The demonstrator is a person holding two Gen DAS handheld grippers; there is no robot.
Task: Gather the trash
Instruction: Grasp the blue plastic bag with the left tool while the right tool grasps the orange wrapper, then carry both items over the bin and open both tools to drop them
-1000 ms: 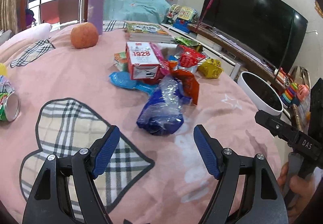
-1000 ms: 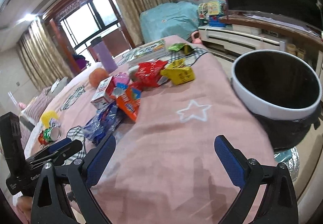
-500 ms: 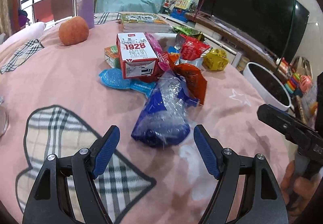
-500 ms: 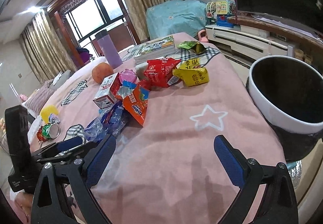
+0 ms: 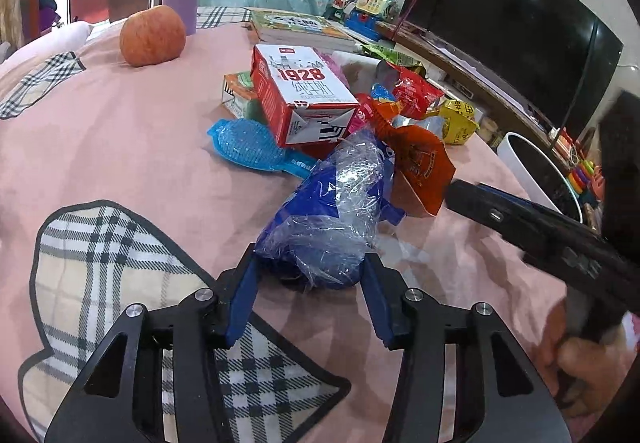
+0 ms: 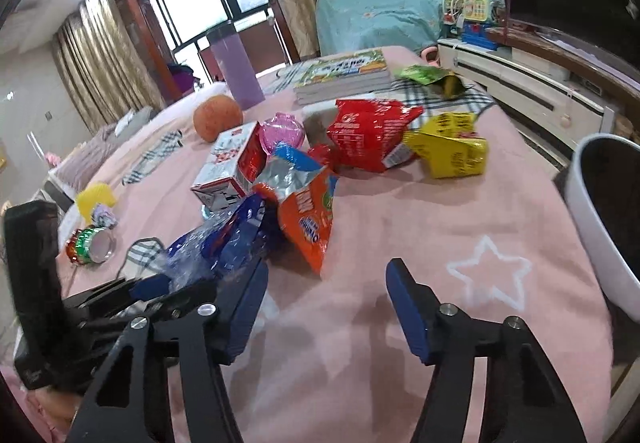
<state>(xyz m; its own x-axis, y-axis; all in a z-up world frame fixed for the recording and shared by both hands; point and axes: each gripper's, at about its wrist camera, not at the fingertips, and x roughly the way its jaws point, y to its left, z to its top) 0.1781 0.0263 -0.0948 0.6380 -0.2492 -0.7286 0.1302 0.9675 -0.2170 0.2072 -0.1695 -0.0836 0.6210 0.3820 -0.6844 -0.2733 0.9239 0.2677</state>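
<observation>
My left gripper point(image 5: 310, 285) is closing around the blue plastic bag point(image 5: 332, 219), which lies at the near edge of the trash pile on the pink bed cover point(image 5: 120, 147), easiest to reach. My right gripper point(image 6: 326, 307) is closing too, with nothing between its pads, and it waits near the white bin point(image 6: 600, 227).

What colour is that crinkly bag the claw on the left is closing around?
Blue with clear crumpled plastic, seen best in the left wrist view, between the closing left claw's jaws.
</observation>
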